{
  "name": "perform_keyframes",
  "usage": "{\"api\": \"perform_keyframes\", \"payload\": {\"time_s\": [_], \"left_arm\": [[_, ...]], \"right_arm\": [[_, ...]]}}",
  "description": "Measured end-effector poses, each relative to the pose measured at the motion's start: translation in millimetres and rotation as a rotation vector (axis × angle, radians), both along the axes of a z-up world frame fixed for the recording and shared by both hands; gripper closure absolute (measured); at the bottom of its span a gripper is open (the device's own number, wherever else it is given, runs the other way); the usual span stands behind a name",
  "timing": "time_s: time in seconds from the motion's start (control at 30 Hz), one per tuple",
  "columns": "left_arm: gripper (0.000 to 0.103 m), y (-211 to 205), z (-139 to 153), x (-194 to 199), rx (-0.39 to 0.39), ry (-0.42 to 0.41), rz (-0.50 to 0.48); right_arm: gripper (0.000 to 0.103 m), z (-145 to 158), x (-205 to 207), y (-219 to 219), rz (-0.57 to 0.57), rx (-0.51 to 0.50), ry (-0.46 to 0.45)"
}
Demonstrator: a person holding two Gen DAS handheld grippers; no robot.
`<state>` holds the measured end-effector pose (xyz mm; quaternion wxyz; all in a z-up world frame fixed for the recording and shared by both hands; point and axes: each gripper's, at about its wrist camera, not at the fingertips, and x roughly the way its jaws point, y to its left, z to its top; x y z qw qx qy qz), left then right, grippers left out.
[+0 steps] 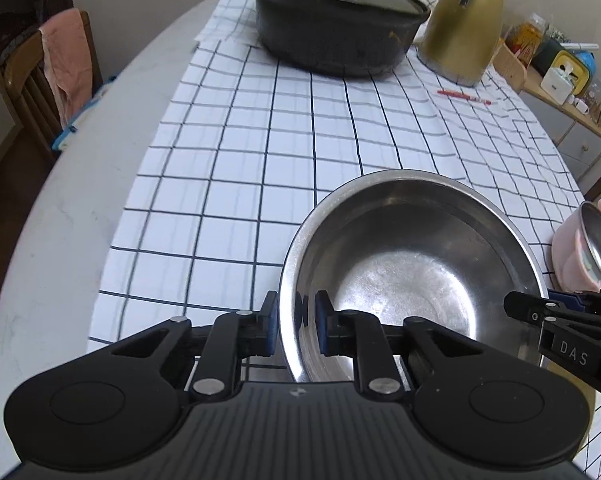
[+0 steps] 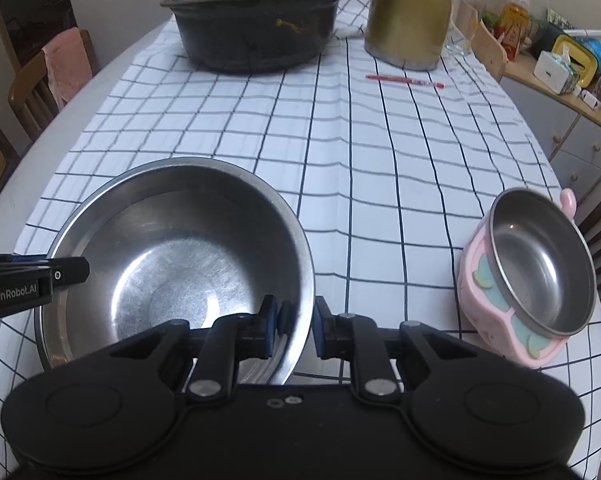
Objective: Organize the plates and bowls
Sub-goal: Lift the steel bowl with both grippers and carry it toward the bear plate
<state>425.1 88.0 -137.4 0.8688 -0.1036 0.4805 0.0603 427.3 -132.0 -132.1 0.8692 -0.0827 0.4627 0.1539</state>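
Nearest in the left wrist view: left tool [image 1: 296,322], its blue pads clamped on the rim of the large steel bowl [image 1: 412,264] at the bowl's 9 o'clock edge, one pad outside, one inside. Opposite, at the bowl's 3 o'clock edge, right tool [image 2: 296,326] pinched on the same rim the same way, one pad within the bowl and one outside. Each tool also visible from the other camera, entering from the side at rim height. Bowl empty, dull and scratched inside; cannot tell whether resting on or raised off the checked cloth [image 2: 340,152] that covers the counter [image 1: 80,200].

At 3 o'clock of the large bowl in the right wrist view, well apart: small pink bowl [image 2: 528,280] with a steel liner, tilted toward the camera, on the cloth near the counter's edge.

Farther off, toward 12 o'clock: red pen [image 2: 404,80] lying flat on the cloth. Beyond it, black pot [image 2: 256,28] with a glass lid, and just beside it at 3 o'clock a gold kettle [image 2: 408,16]. Past the counter at 2 o'clock, a sideboard [image 2: 572,136] crowded with small packages; at 10 o'clock, a wooden chair [image 1: 32,80] draped with a pink towel [image 1: 66,64].
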Motion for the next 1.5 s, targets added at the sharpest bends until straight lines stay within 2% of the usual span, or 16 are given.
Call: {"api": "perform_keyframes", "payload": {"time_s": [0.4, 0.63, 0.83, 1.13, 1.5], "left_arm": [[0.085, 8, 42, -50, 0.008, -0.023, 0.045], [0.085, 2, 62, -96, 0.031, -0.023, 0.071], [0.085, -11, 71, -145, 0.055, -0.022, 0.093], [0.085, -32, 61, -219, 0.062, 0.015, 0.111], [0.085, -53, 27, -268, 0.067, 0.077, 0.111]], "right_arm": [[0.086, 39, -42, -1, 0.059, 0.053, -0.032], [0.086, 55, -80, -10, 0.112, 0.083, -0.032], [0.087, 60, -119, -24, 0.132, 0.113, 0.013], [0.087, 52, -177, -46, 0.217, 0.118, 0.043], [0.087, 19, -231, -65, 0.265, 0.097, 0.085]]}}
